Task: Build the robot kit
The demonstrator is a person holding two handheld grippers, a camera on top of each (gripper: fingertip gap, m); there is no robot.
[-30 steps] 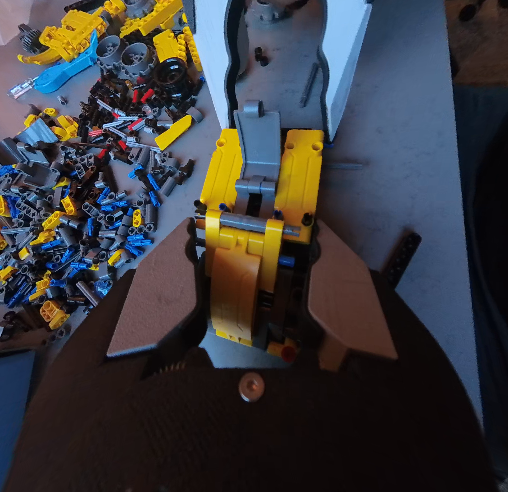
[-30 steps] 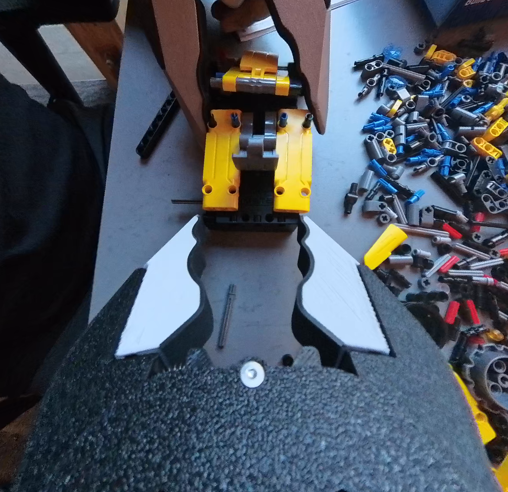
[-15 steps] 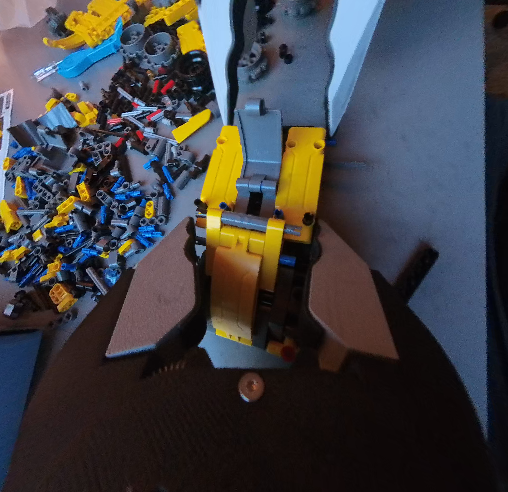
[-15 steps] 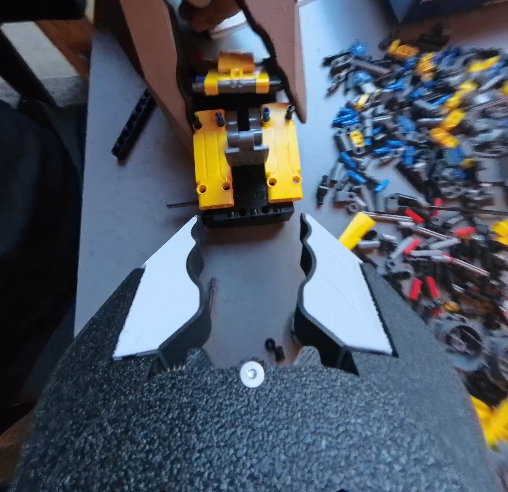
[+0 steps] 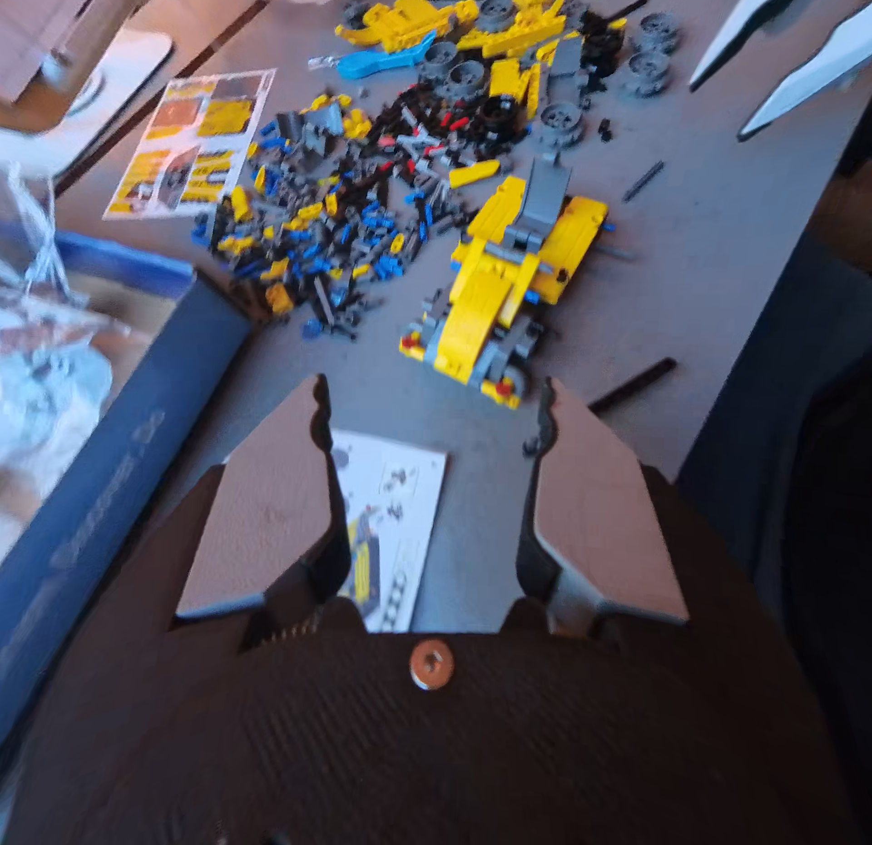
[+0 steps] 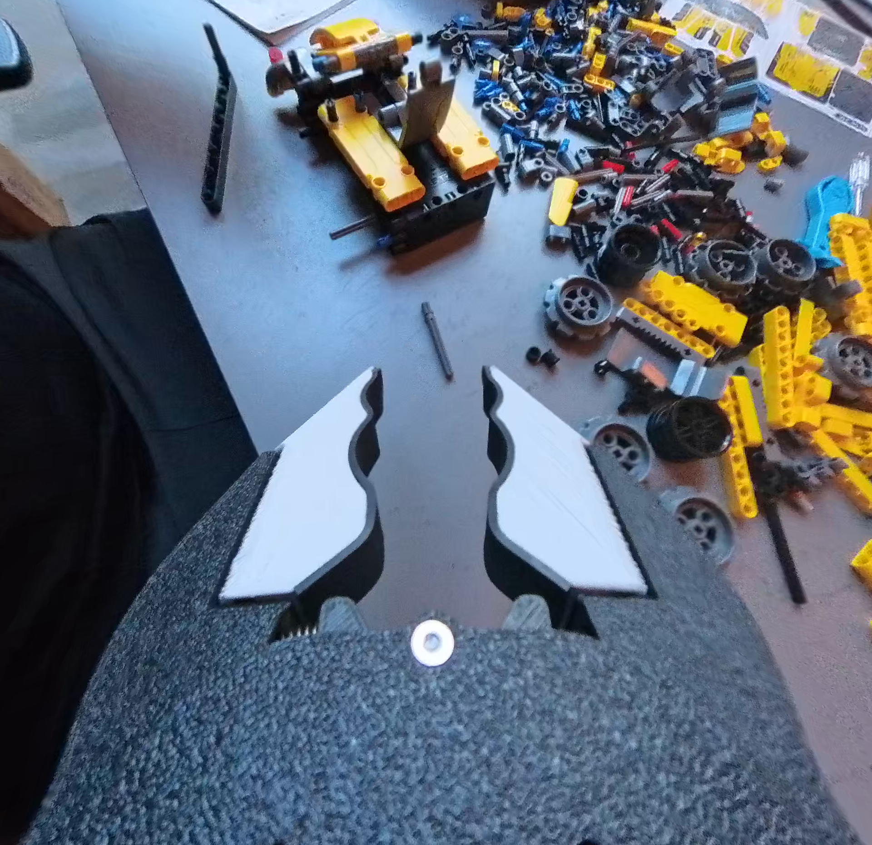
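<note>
A half-built yellow, grey and black brick model (image 5: 505, 284) stands on the grey table, held by neither gripper. My left gripper (image 5: 434, 388), with brown fingers, is open and empty. It hovers a short way back from the model's near end, above a white instruction sheet (image 5: 396, 506). In the right wrist view the model (image 6: 396, 128) lies far ahead. My right gripper (image 6: 431, 376), with white fingers, is open with a narrow gap and empty. A dark thin axle (image 6: 436, 341) lies on the table just past its tips. The right gripper's white fingers (image 5: 778, 34) show at the left wrist view's top right.
A big pile of small loose pieces (image 5: 354, 199) lies left of the model, with grey wheels (image 6: 582, 303) and yellow beams (image 6: 778, 350) nearby. A black beam (image 6: 217, 124), a sticker sheet (image 5: 198, 142), a blue box (image 5: 118, 444) and a person's dark clothing (image 6: 71, 444) border the area. To reach the dark thin axle (image 6: 436, 341) in a straight line is about 5 cm for my right fingers, about 20 cm for my left. It turns up in the left wrist view (image 5: 644, 179) as well.
My left gripper has let go of the model, opened and pulled back and up. My right gripper has drawn away from the model and its fingers have come closer together.
</note>
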